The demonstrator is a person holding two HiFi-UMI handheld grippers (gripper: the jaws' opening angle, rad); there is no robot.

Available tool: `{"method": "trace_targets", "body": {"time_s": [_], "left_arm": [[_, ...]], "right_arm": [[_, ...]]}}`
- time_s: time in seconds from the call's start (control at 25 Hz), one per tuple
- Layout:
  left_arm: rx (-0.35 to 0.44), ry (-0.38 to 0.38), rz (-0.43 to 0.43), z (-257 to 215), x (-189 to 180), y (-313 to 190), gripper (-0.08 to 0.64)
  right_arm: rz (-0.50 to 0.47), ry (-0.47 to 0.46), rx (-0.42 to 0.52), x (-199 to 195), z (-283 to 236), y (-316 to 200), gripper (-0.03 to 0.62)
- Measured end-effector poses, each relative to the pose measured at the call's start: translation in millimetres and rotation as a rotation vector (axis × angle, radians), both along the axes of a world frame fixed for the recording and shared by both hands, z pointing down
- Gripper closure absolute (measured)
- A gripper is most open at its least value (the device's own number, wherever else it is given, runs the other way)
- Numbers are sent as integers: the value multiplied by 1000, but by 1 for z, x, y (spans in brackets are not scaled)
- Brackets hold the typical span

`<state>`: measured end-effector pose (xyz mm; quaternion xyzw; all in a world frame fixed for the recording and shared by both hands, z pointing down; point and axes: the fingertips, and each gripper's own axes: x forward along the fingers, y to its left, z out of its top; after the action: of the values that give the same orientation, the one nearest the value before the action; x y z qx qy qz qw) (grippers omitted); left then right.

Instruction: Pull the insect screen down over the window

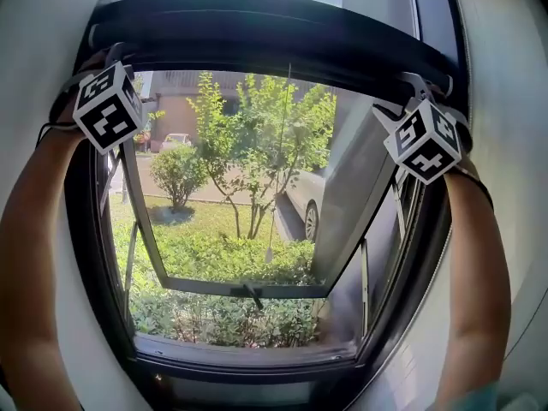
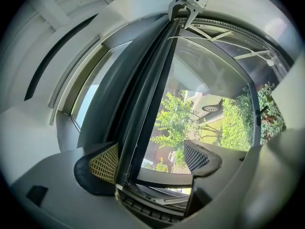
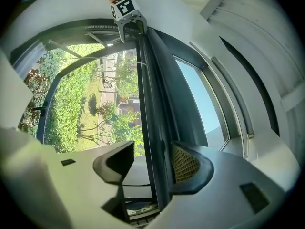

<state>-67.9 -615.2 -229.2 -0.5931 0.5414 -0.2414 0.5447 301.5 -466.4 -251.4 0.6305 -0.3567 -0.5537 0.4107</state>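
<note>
Both my arms are up at the long dark pull rail point(image 1: 274, 37) of the insect screen, which lies along the top of the dark-framed window point(image 1: 257, 375); the screen itself seems fully rolled up behind that rail, since the opening below it is bare. My left tool point(image 2: 150, 160) is at the rail's left end with its jaws apart. The rail runs between them, close against the yellowish meshed pad point(image 2: 105, 163), while the other jaw stands clear of it. My right tool point(image 3: 150, 163) is at the rail's right end, also spread, with the rail just beside its meshed pad point(image 3: 183, 165) and the plain jaw apart from it. So I judge this to be the reach-and-grasp step, with nothing clamped yet. Next I should close both tools on the rail and draw it down evenly, keeping the two ends level so it does not jam.

Below the rail's middle hangs a thin pale cord point(image 1: 280, 161), which may swing against me. Beyond the rail the glass sash point(image 1: 248, 288) is tilted outward, with a leafy green tree point(image 1: 257, 135) and a pale parked car point(image 1: 304, 195) further out; I see nothing in the opening itself to block the rail's path
</note>
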Motion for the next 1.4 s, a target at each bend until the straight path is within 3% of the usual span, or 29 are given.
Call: {"method": "trace_targets", "body": {"time_s": [0.28,0.48,1.08,1.4], "left_arm": [[-15,-112,-133,2,-6,-14,129],[-29,-140,-153,12,-9,-13,118],[-196,-263,-101,107,-10,2,118],[-290,-329,-72,154,-10,14,118]], "right_arm": [[66,11,-69,6,8,-10,371],[112,42,-77,5,12,-12,371],[173,34,-328,9,103,-2,373],[173,13,-408,7,152,-3,373]]}}
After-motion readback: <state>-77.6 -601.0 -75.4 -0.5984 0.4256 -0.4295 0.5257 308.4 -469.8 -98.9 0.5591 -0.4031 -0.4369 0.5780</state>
